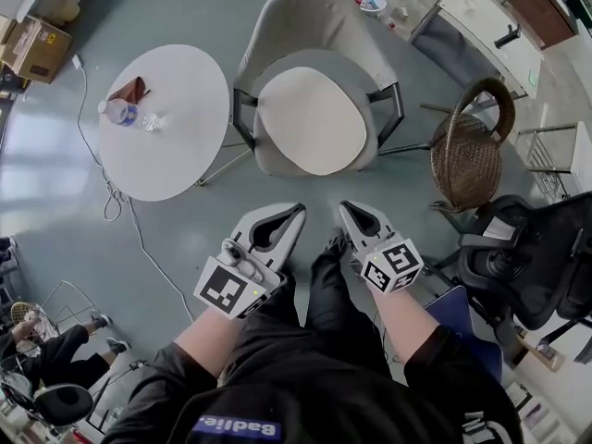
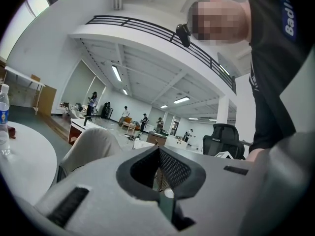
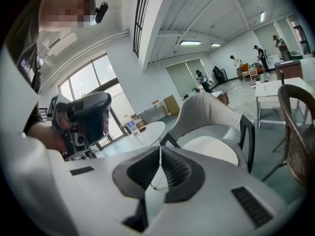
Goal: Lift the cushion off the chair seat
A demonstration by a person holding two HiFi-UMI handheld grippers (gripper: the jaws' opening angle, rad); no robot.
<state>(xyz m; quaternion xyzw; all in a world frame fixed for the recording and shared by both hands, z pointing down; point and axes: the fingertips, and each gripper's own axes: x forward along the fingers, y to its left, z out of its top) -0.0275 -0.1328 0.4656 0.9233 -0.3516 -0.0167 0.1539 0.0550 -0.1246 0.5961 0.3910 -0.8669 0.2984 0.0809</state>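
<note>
The cream oval cushion (image 1: 310,118) is lying untouched on the grey padded chair (image 1: 314,17), the left gripper (image 1: 294,211) and right gripper (image 1: 346,208) hovering short of it, jaws pressed together, empty.

Black sleeves (image 1: 162,391), pale grey left tongs (image 1: 297,210) and right tongs (image 1: 344,206), each with a black-and-white marker cube (image 1: 227,289).

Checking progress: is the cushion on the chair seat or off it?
On. The cushion lies flat on the chair seat; the left gripper and right gripper are both short of it, shut and empty.
</note>
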